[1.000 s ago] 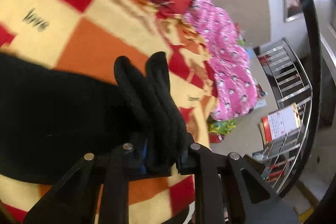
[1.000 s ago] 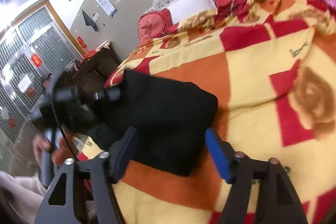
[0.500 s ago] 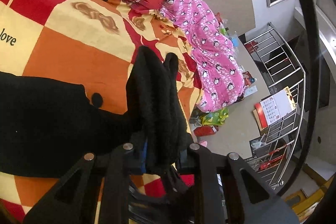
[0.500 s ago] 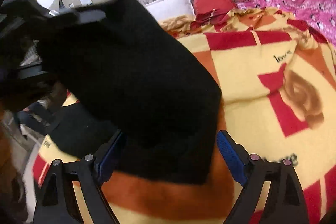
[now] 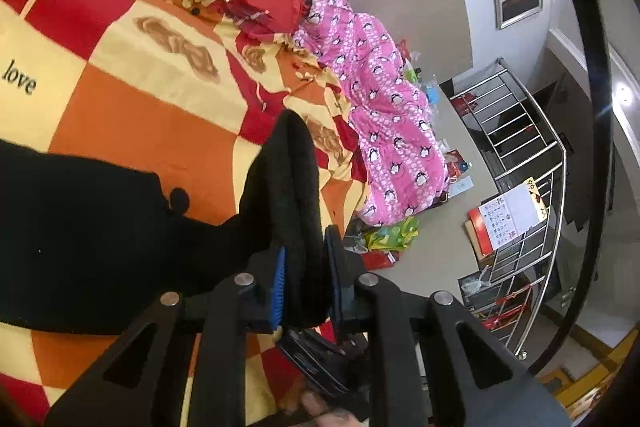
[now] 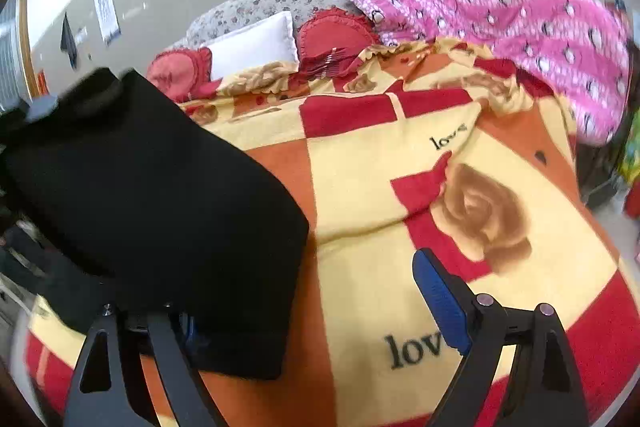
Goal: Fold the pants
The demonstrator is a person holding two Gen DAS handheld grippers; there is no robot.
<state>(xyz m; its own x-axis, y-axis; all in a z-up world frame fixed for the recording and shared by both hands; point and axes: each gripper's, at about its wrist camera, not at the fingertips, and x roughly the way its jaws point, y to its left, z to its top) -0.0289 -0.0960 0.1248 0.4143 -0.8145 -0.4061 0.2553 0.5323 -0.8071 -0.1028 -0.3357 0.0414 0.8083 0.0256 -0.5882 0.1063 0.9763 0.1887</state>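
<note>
The black pants (image 5: 80,239) lie folded on the checked red, orange and yellow blanket (image 5: 152,99). My left gripper (image 5: 306,279) is shut on a bunched edge of the pants, which sticks up between the blue pads. In the right wrist view the pants (image 6: 160,211) are lifted on the left, with their lower part on the blanket. My right gripper (image 6: 312,303) is open; its left finger is hidden behind the black cloth, its right finger (image 6: 440,299) is over bare blanket.
A white pillow (image 6: 256,47), red cushions (image 6: 336,35) and a pink penguin-print quilt (image 6: 520,27) lie at the far side of the bed. A metal stair railing (image 5: 520,207) and floor clutter (image 5: 384,239) stand beyond the bed's edge.
My left gripper has lifted the pants edge and turned, raising the cloth off the blanket. My right gripper has moved closer along the pants, still open.
</note>
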